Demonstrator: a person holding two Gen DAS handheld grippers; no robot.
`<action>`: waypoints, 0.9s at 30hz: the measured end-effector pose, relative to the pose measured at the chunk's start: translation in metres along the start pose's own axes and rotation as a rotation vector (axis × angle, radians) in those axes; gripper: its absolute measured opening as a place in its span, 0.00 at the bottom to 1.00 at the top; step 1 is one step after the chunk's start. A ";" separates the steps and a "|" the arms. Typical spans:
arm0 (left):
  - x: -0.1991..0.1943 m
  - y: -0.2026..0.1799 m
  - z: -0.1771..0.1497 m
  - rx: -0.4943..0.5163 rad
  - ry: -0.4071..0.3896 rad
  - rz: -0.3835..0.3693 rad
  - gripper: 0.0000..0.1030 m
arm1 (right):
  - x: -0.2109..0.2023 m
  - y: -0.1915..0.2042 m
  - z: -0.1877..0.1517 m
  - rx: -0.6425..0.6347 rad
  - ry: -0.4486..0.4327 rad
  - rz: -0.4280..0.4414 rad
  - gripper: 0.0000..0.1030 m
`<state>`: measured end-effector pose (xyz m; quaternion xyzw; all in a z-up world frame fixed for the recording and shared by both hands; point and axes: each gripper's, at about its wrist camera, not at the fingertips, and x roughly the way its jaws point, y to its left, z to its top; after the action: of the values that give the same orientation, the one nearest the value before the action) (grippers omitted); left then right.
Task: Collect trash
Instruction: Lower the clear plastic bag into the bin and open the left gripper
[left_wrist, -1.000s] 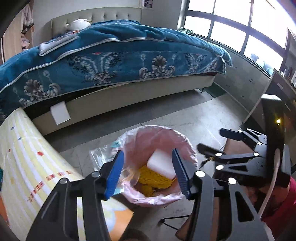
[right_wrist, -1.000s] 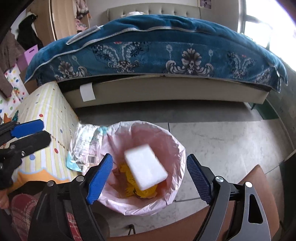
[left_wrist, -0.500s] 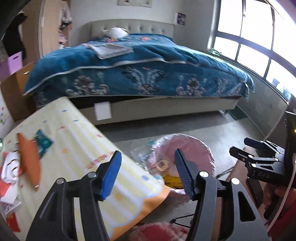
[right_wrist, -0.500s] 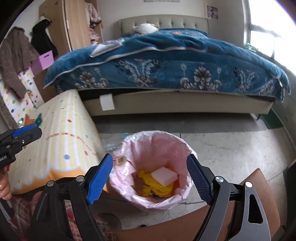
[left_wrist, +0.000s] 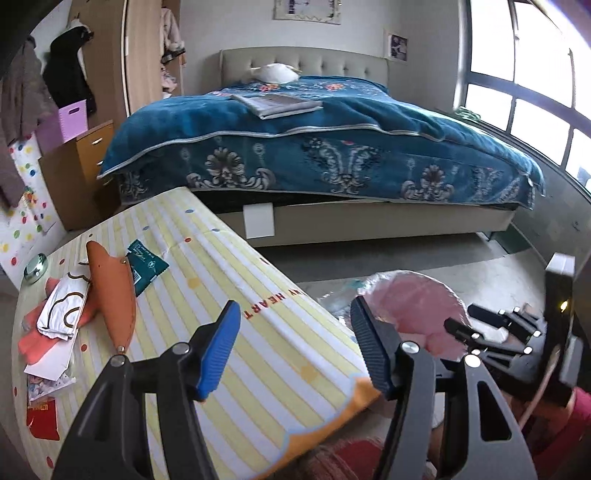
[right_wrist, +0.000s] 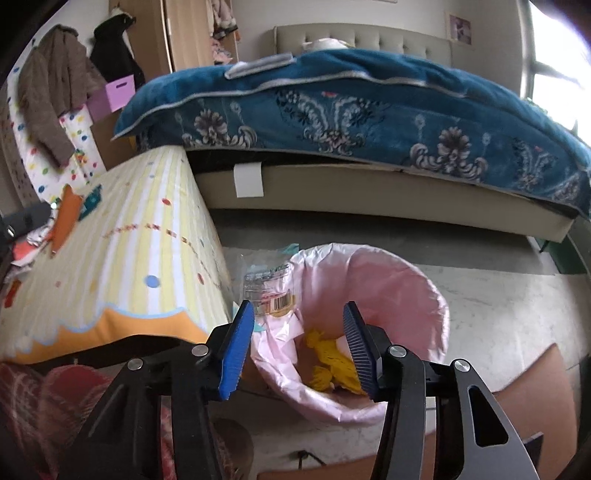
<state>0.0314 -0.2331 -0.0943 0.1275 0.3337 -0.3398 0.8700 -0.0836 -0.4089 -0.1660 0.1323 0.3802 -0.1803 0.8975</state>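
Over on the far left of the table, which has a yellow striped cloth on it, there's a little heap of trash: a red card at the near edge, some white and pink paper scraps, an orange pouch-looking thing lying lengthwise, and a dark green wrapper just beside its far end. A small round metal tin sits at the far left corner.

The left gripper hangs above the near middle of the table, jaws spread wide with nothing between them. It's well apart from the trash pile, which is off to its left.

Moving right, past the table's edge, a clear plastic bag with a barcode label is draped at the left rim of the bin, a can with a pink liner standing on the floor. Inside are yellow crumpled stuff and a white block, partly hidden by a finger.

The right gripper hovers over the near side of the bin, also open and holding nothing. The bed with the blue blanket runs along the far side.
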 end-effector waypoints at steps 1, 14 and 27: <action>0.003 0.001 0.001 -0.004 0.001 0.004 0.59 | 0.010 0.000 -0.002 0.005 0.004 0.006 0.46; 0.066 0.011 0.022 -0.037 0.062 0.074 0.59 | 0.113 -0.003 -0.010 0.031 0.125 0.051 0.37; 0.091 0.005 0.034 -0.023 0.097 0.096 0.59 | 0.134 -0.017 -0.010 0.085 0.149 0.079 0.01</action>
<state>0.1011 -0.2901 -0.1296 0.1498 0.3730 -0.2870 0.8695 -0.0106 -0.4503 -0.2723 0.1983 0.4324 -0.1507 0.8666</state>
